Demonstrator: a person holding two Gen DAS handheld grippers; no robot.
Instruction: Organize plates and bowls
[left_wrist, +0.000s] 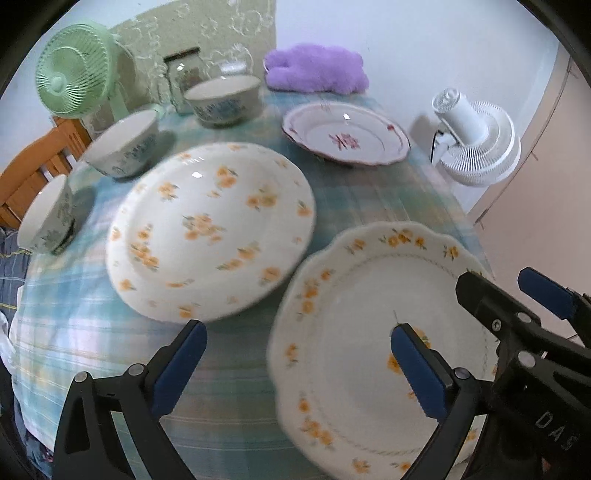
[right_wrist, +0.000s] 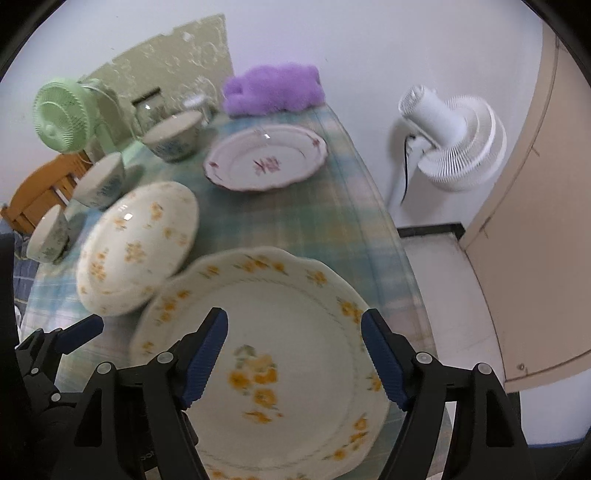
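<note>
Plaid cloth covers the tabletop (left_wrist: 351, 192), bowls ranged far left. Ahead and left of the left tool (left_wrist: 295, 365), whose jaws stand apart and empty, lies the round flowered plate (left_wrist: 210, 229). The scalloped plate (right_wrist: 280, 354) sits directly beneath the right tool (right_wrist: 295, 362), also apart and empty, so the right hand is nearer it.

on the table (right_wrist: 303, 218), the scalloped plate (right_wrist: 280, 332) fills the lower centre of the right wrist view, the deep plate (right_wrist: 136, 247) just left of it, perhaps touching, three bowls (right_wrist: 99, 184) along the left edge, another plate (right_wrist: 266, 158) above centre.
</note>
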